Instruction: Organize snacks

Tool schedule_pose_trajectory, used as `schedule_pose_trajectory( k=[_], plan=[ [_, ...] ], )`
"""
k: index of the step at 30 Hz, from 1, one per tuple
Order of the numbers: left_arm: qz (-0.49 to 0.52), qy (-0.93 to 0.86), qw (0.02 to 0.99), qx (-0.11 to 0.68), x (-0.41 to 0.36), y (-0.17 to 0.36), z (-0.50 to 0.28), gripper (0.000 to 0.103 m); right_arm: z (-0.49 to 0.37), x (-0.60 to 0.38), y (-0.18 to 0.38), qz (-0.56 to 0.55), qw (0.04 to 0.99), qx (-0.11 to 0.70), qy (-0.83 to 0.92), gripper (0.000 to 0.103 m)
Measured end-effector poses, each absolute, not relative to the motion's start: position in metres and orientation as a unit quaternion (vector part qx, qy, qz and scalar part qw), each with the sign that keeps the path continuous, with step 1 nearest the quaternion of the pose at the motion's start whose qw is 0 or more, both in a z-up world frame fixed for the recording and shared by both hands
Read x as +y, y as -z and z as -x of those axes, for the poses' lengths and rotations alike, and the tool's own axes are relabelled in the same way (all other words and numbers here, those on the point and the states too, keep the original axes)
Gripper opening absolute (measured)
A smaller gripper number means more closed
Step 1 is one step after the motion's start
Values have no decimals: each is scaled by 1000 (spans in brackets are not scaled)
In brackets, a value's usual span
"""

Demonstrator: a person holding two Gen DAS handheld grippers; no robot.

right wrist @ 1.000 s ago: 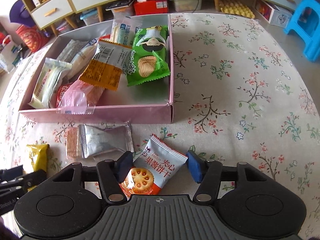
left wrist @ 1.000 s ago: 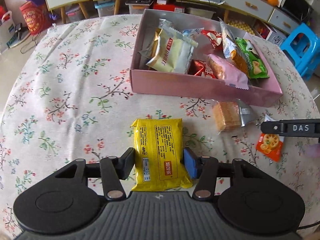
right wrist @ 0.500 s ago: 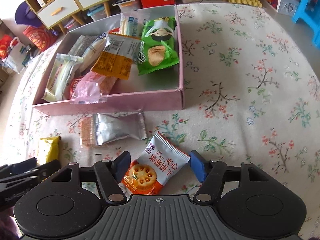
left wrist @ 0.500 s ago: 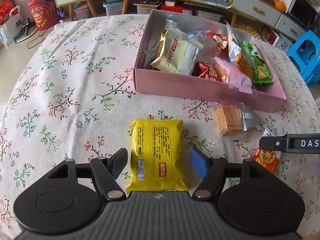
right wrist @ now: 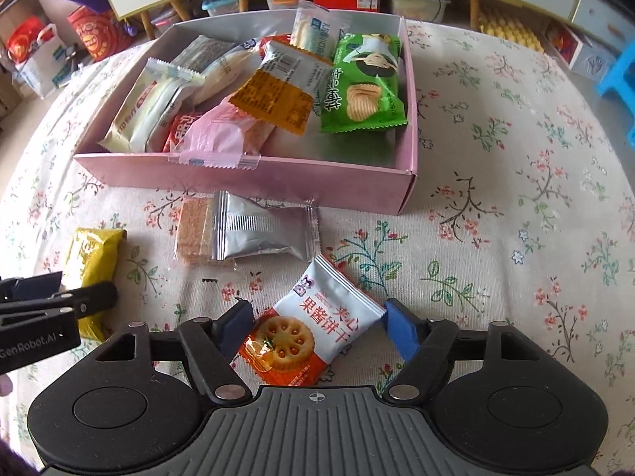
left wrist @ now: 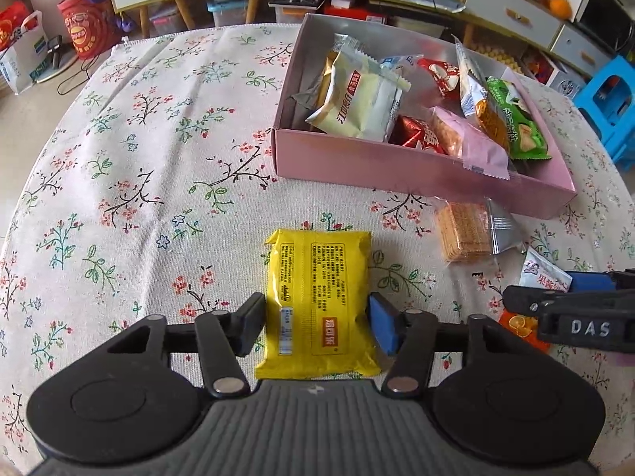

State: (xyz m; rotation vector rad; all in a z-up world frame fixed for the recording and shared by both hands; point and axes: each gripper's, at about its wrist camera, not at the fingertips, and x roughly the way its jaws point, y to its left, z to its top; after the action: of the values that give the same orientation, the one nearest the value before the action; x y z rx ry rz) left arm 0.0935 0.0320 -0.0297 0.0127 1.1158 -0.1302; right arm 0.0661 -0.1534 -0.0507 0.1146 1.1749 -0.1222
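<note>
A pink box (left wrist: pixel 397 166) holding several snack packets stands on the floral tablecloth; it also shows in the right wrist view (right wrist: pixel 278 182). My left gripper (left wrist: pixel 317 327) is shut on a yellow snack packet (left wrist: pixel 317 297), its pads pressed against the packet's two sides. My right gripper (right wrist: pixel 317 327) straddles a white and orange biscuit packet (right wrist: pixel 313 325), which touches both pads. A silver cracker packet (right wrist: pixel 246 234) lies in front of the box.
The round table's edge curves away on the left (left wrist: pixel 47 127). Drawers, shelves and bags (left wrist: pixel 79 27) stand behind the table. A blue stool (left wrist: pixel 611 103) stands at the right.
My left gripper opened half a second ago and has now closed on the yellow packet. My right gripper has narrowed around the biscuit packet. Both cameras drew back a little from the box.
</note>
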Motion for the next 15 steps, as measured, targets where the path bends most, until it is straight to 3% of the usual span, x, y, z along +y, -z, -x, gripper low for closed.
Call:
schedule_pose_trajectory(
  k=[3,5,12,15],
  plan=[
    [-5,58,846,530,32,28,-94,48,-65,-149,49,-40,832,551,54,62],
    [-2,53,847,528,32,27,-93,48,-65,-148,48,-38,835,547,49,41],
    [24,58,849,525,41,17,-94,47,-68,-157,45,-74,828,554,43,32],
    [33,64,851,520,44,13,-93,47,-69,-162,43,-99,823,558,40,22]
  ],
)
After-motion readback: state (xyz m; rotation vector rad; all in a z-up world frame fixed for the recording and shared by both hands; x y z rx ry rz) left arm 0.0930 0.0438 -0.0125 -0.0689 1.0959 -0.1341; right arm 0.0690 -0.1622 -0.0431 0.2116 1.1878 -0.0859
